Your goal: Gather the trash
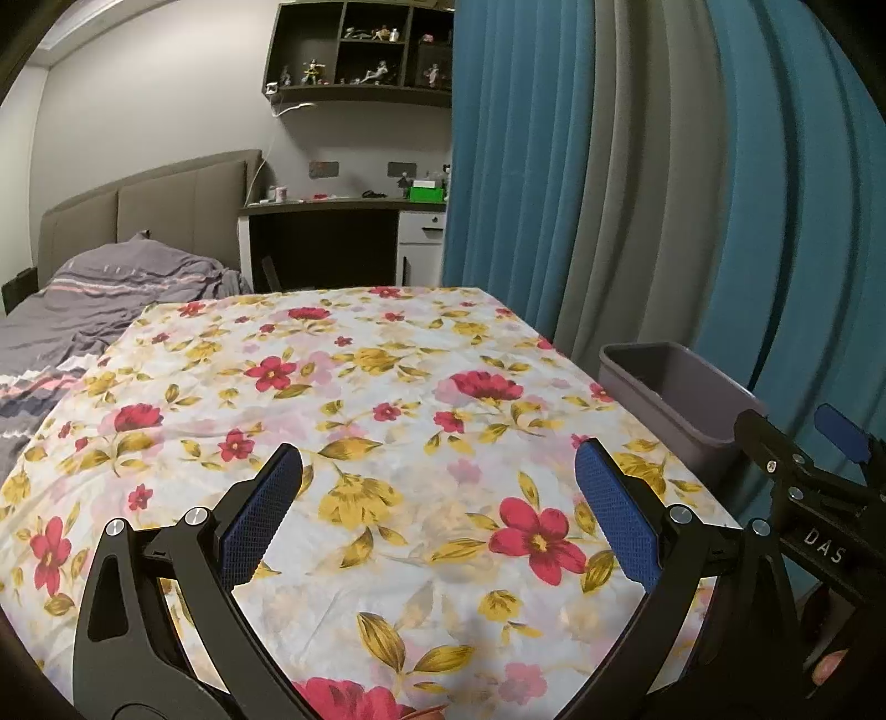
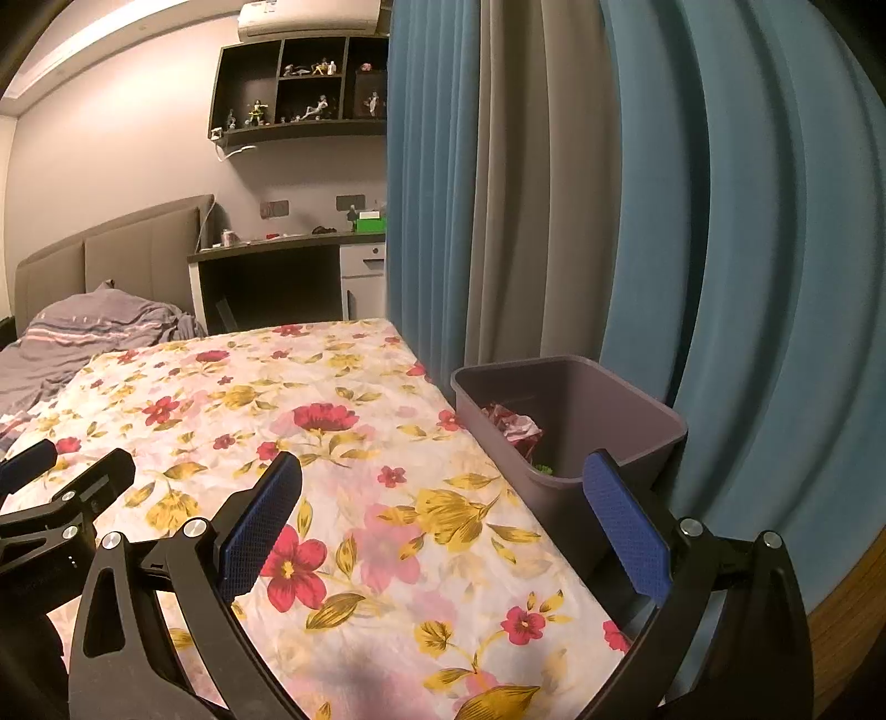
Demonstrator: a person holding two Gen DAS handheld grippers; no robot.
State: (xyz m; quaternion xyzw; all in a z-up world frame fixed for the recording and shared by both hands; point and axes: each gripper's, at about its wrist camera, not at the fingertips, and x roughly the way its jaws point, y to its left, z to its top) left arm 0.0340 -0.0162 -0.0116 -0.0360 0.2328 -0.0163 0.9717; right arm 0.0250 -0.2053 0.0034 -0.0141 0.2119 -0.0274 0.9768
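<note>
A grey-purple plastic bin (image 2: pixel 609 421) stands at the right edge of the floral-clothed table (image 2: pixel 332 421). Inside it lies crumpled red-and-white trash (image 2: pixel 512 426) and a bit of something green (image 2: pixel 544 469). My right gripper (image 2: pixel 443 515) is open over the table's right edge, its right finger in front of the bin, nothing between the pads. My left gripper (image 1: pixel 440 504) is open above the cloth (image 1: pixel 387 387), empty. The bin (image 1: pixel 681 393) shows at the right of the left wrist view, with the right gripper's fingers (image 1: pixel 839 437) beside it.
Blue and grey curtains (image 2: pixel 637 221) hang close behind the bin. A bed with grey bedding (image 1: pixel 111 288) lies past the table's left side. A desk (image 1: pixel 343 210) and wall shelves with figurines (image 1: pixel 360 50) stand at the back.
</note>
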